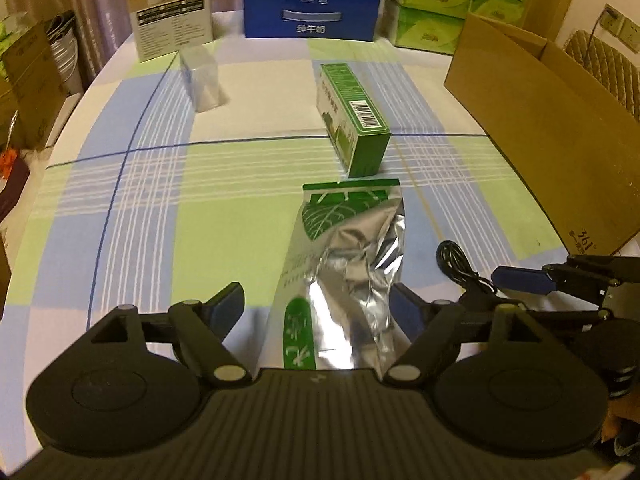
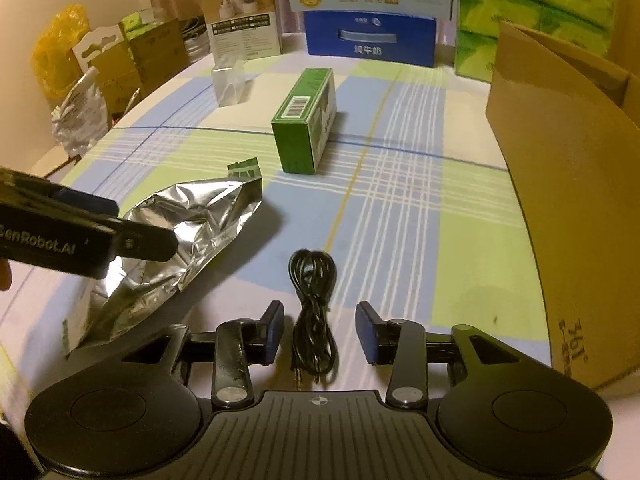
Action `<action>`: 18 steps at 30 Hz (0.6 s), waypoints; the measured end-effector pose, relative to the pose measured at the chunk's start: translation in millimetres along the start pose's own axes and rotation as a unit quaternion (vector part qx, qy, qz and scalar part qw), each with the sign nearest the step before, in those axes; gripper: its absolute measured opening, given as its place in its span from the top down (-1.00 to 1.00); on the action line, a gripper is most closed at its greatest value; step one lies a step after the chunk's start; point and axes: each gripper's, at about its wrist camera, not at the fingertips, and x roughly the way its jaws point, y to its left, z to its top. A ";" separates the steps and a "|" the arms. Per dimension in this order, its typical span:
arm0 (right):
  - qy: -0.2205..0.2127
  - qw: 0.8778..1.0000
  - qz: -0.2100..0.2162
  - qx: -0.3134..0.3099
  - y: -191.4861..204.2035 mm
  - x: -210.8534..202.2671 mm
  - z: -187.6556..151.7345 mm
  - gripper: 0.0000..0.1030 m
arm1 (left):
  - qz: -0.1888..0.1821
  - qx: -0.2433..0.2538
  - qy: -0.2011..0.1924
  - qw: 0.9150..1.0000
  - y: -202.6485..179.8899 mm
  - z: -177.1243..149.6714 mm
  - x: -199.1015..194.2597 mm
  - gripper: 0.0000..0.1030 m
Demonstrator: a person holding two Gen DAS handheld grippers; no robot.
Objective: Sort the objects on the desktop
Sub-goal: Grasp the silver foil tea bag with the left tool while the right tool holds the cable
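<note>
Left tool [image 1: 318, 312]: jaws spread, foil pouch [image 1: 344, 264] lying between them on checked tabletop [image 1: 160, 208]; pad contact on far side seemingly absent, view partly blocked. Right tool [image 2: 320, 330]: jaws spread, coiled black cable [image 2: 314, 312] lying between, untouched. Green carton [image 2: 306, 120] positioned beyond pouch. Cardboard box [image 2: 560, 184] located at right.

The lower end of the crumpled silver-and-green foil pouch [image 1: 340, 280] is being hidden by the left gripper's [image 1: 320, 308] body. The brown corrugated cardboard box [image 2: 568, 184] is being cut off at the right edge. Print on the green rectangular carton [image 2: 306, 120] is being blurred beyond reading.
</note>
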 end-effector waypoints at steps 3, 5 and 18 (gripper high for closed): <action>-0.004 1.000 -0.006 -0.012 3.0 4.5 2.1 0.28 | -0.006 -0.002 0.004 1.000 2.1 3.1 7.8 -0.48; -0.004 1.000 -0.012 -0.027 7.5 6.3 1.8 0.28 | -0.006 -0.004 0.008 1.000 3.5 3.8 12.3 -0.49; -0.001 1.000 -0.020 -0.012 4.8 1.9 -1.0 0.77 | -0.026 0.031 0.033 0.999 -5.6 8.7 26.8 -0.53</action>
